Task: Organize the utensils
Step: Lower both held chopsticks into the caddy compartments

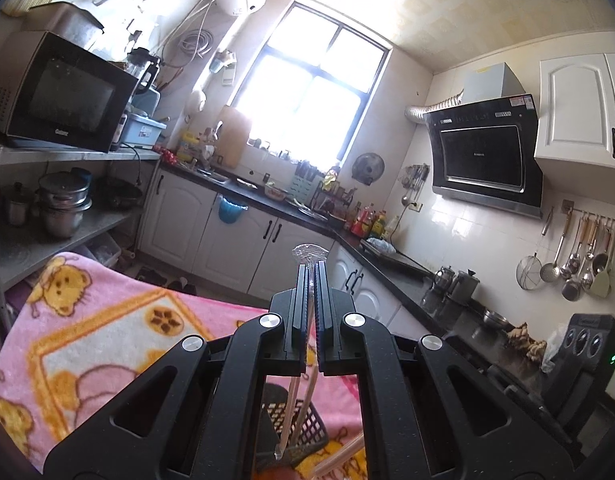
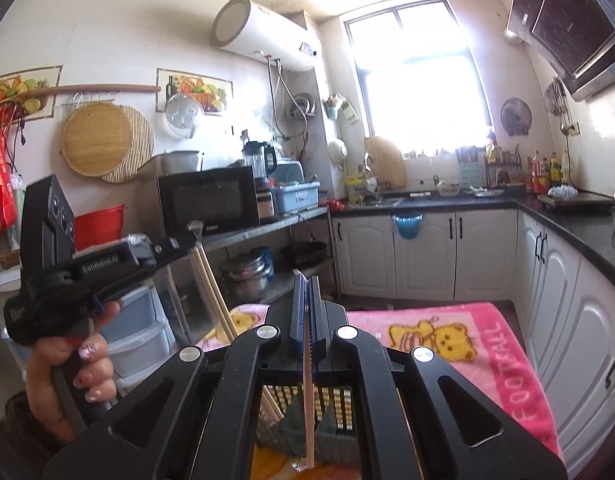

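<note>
In the left wrist view my left gripper (image 1: 310,270) is shut on a pair of pale chopsticks (image 1: 297,396) in a clear wrapper. The wrapper's top pokes out above the fingertips and the sticks hang down below. Under them sits a black mesh utensil basket (image 1: 309,426) on a pink blanket (image 1: 99,320). In the right wrist view my right gripper (image 2: 305,280) is shut on a wrapped chopstick (image 2: 308,392) that hangs over the same basket (image 2: 335,412). A hand holds the left gripper (image 2: 193,230) at the left, its chopsticks (image 2: 211,292) dangling.
The pink cartoon blanket (image 2: 467,344) covers the work surface. A microwave (image 1: 63,96) sits on a metal shelf with pots (image 1: 63,204) below. Dark counters (image 1: 387,268) over white cabinets run along the walls. Ladles (image 1: 575,256) hang on the right.
</note>
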`<act>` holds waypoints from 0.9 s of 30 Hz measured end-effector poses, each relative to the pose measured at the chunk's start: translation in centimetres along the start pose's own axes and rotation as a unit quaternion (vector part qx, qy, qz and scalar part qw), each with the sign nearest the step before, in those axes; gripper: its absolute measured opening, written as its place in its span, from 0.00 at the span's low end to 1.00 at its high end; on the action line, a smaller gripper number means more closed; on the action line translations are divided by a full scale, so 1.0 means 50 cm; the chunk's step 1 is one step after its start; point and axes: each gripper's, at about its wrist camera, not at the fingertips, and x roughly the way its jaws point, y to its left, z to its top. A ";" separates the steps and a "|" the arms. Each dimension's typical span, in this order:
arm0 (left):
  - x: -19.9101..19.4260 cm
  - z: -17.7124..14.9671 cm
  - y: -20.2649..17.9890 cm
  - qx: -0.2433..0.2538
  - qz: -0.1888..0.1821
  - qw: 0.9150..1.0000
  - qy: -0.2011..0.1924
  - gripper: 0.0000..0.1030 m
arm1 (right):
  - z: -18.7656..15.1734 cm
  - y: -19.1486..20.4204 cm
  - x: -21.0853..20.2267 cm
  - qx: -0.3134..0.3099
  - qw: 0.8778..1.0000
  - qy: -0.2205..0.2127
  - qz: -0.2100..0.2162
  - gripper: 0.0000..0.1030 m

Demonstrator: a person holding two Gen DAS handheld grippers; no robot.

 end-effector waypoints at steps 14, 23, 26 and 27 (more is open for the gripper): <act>0.062 -0.023 0.008 0.022 0.025 0.999 0.000 0.01 | 0.025 -0.016 0.050 -0.028 0.999 -0.036 -0.030 0.02; 0.103 -0.075 0.028 0.031 0.039 0.998 0.028 0.01 | -0.042 -0.048 0.110 -0.021 0.998 -0.004 -0.053 0.02; 0.112 -0.089 0.030 0.034 0.039 0.998 0.034 0.01 | -0.059 -0.056 0.124 -0.017 0.998 0.002 -0.056 0.02; 0.115 -0.093 0.030 0.035 0.038 0.998 0.035 0.01 | -0.066 -0.058 0.128 -0.015 0.998 0.005 -0.057 0.02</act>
